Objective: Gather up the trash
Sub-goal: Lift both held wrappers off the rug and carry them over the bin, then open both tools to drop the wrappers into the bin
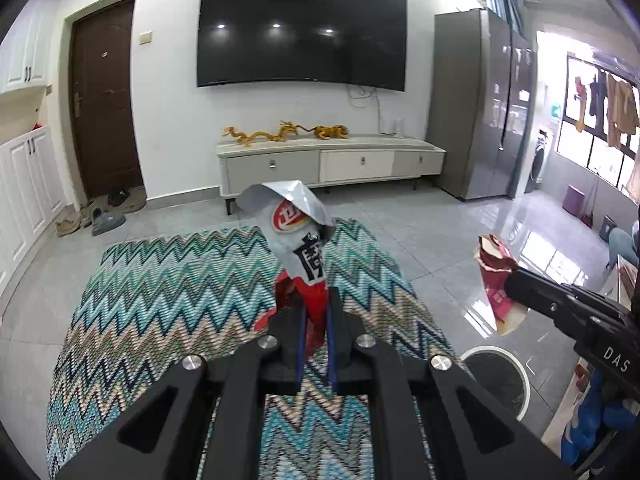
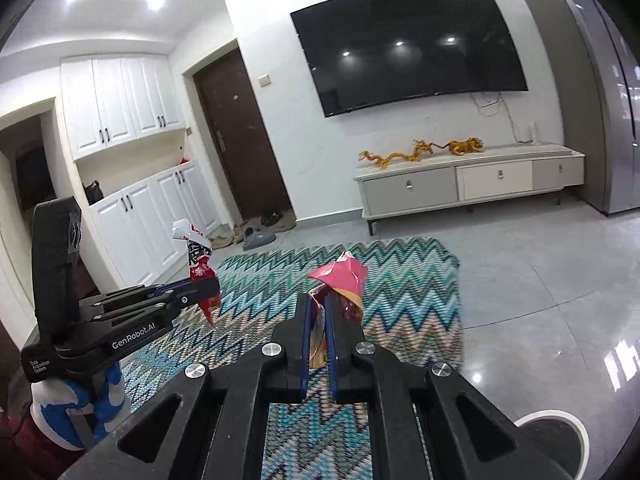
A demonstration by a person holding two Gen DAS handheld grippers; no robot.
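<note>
My left claw [image 1: 316,312] is clenched on a crumpled snack bag [image 1: 298,236], silver and red with a round red logo, and the bag stands up out of the blue-lined pads with its torn silver top folded over like a hood. Below it lies the zigzag rug [image 1: 168,288] in teal, blue and tan. My right claw [image 2: 318,320] is clenched as well, grasping a second wrapper [image 2: 344,280], pink and red on the outside with a tan, glossy underside; its loose end sticks up past the fingertips. Both pieces of trash are held in the air over the rug, not touching it.

From the left wrist view the right claw comes in from the right edge with its wrapper hanging off the tip, and just below it a round bin [image 1: 498,380] with a white rim and a dark inside stands on the grey tiled floor [image 1: 440,232], beside the rug's edge (the same bin shows only as a sliver at the lower right in the other view). From the right wrist view the left claw reaches in from the left, and a blue and white glove [image 2: 76,408] grips its handle.

Ahead, a big dark television [image 1: 302,32] hangs on the white wall above a low pale cabinet [image 1: 332,160] with golden dragon figures [image 1: 280,134] on top. A brown door [image 1: 104,96] stands to the left, with shoes [image 1: 92,218] on the floor before it.
</note>
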